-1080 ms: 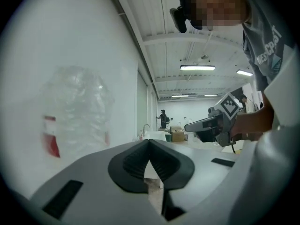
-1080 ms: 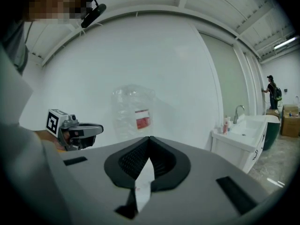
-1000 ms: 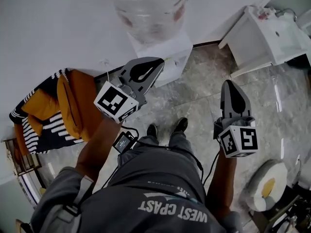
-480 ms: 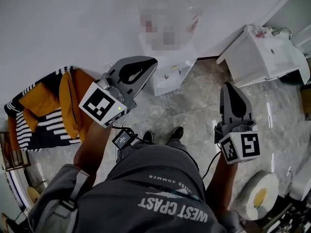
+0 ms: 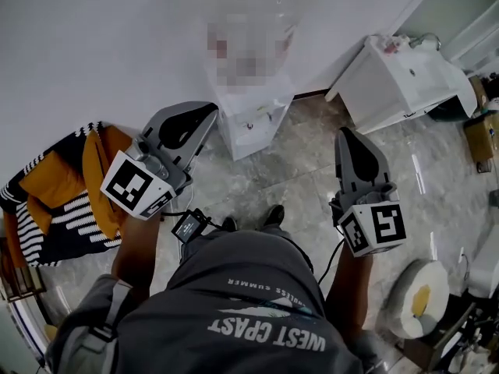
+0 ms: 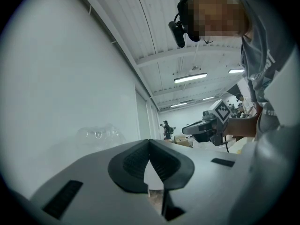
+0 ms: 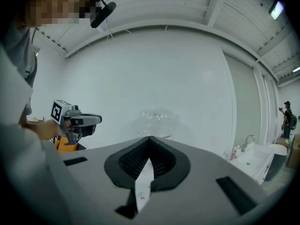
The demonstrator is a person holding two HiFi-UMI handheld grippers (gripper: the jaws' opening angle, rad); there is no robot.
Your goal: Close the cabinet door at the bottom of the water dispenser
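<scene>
Now, my jaws: both pairs are pressed together with nothing between them, on the left gripper (image 5: 209, 115) and on the right gripper (image 5: 345, 135); each is held out roughly level at chest height.
Task's thing: the water dispenser (image 5: 249, 111) stands against the wall (image 5: 93, 45), just ahead of my feet and between the two grippers; its bottle (image 7: 159, 118) sits on top.
Cabinet door: it is low on the dispenser's front, and from this steep angle I cannot tell whether it is fully shut or ajar.
Risk, unfinished job: if the door is only resting ajar, I could take it for shut; it needs checking from lower down.
Risk, knocking: my left gripper is near the dispenser's upper corner, so a careless swing could strike the body or bottle.
Risk, push: closed tips make a narrow contact, so I expect they could skid off a smooth door panel.
Surface: pale marbled floor (image 5: 312, 170), glossy, probably slippery.
Room: a white sink unit (image 5: 398, 80) stands to my right, a striped orange-and-black cloth (image 5: 62, 193) lies to my left, and it is bright, with ceiling strip lights.
</scene>
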